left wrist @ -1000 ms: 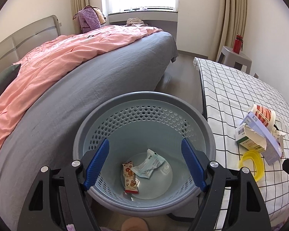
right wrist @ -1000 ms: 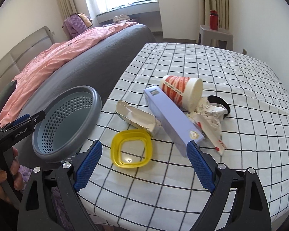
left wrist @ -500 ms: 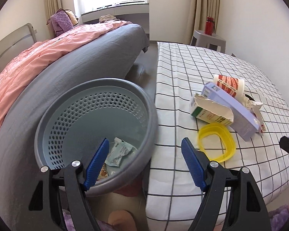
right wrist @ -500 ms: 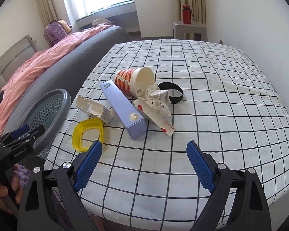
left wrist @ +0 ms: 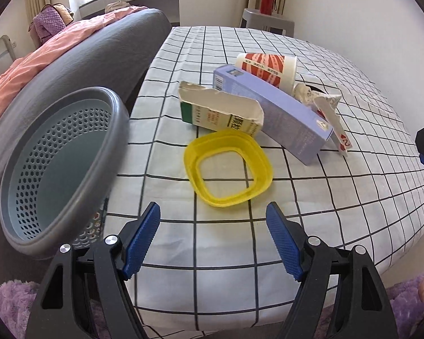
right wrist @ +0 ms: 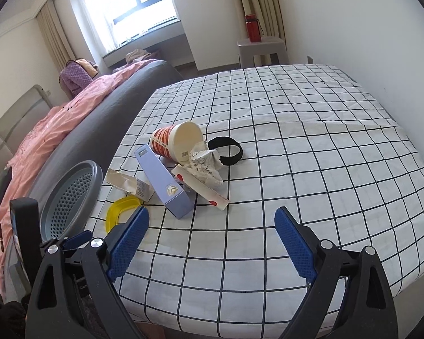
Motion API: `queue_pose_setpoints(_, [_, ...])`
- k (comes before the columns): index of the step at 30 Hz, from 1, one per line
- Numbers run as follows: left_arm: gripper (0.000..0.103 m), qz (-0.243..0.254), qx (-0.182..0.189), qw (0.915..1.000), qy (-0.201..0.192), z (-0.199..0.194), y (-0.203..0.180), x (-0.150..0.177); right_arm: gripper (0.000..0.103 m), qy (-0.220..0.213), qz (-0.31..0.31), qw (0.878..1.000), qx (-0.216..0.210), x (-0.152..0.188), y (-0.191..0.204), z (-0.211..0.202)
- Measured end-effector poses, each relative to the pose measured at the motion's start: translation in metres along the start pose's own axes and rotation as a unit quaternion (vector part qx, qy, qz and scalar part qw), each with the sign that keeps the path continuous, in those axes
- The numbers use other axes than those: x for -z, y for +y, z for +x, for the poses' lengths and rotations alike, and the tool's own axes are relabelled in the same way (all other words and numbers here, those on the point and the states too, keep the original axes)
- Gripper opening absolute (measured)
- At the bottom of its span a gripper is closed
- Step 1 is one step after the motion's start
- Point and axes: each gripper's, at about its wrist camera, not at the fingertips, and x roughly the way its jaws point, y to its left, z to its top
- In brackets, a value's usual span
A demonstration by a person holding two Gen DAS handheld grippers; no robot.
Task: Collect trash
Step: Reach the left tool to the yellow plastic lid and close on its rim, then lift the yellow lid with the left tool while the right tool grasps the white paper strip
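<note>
Readable: a red "2" with a red heart on the playing-card box [left wrist: 342, 138]. Chinese characters printed on the torn carton [left wrist: 223, 113], too blurred to read. White lettering on the red-banded paper cup [left wrist: 265, 66], not legible.

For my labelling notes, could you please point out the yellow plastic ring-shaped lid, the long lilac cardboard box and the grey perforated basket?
yellow plastic ring-shaped lid [left wrist: 261, 166]: left wrist view, right rim.
long lilac cardboard box [left wrist: 279, 113]: left wrist view, long side face.
grey perforated basket [left wrist: 118, 130]: left wrist view, thick rim.
</note>
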Motion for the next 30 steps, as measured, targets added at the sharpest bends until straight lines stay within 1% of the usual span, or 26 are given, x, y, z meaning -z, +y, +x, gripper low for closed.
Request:
queue_pose_setpoints(3, [0.074,0.001,0.003,0.9999,0.012,0.009,-0.008,-0.002,0.089,-0.003,0.004,1.000,0.004,0.000,-0.006,-0.002])
queue_pose_setpoints(10, [0.074,0.003,-0.009,0.9998,0.018,0.022,-0.017,-0.010,0.089,-0.012,-0.002,1.000,0.007,-0.001,-0.007,-0.008])
queue_pose_setpoints(18, [0.074,0.005,-0.023,0.9997,0.011,0.032,-0.020,-0.025,0.089,-0.018,0.002,1.000,0.000,-0.002,-0.008,-0.014])
queue_pose_setpoints(25, [0.074,0.008,-0.027,0.9996,0.006,0.040,-0.021,-0.032,0.089,-0.018,0.003,1.000,-0.002,-0.002,-0.008,-0.015])
queue_pose_setpoints(28, [0.070,0.007,-0.023,0.9997,0.000,0.039,-0.019,-0.031,0.089,-0.017,0.004,1.000,-0.002,-0.002,-0.009,-0.014])
queue_pose_setpoints(30, [0.069,0.007,-0.018,0.9998,0.000,0.037,-0.019,-0.029,0.089,-0.017,0.003,1.000,-0.001,-0.001,-0.009,-0.014])
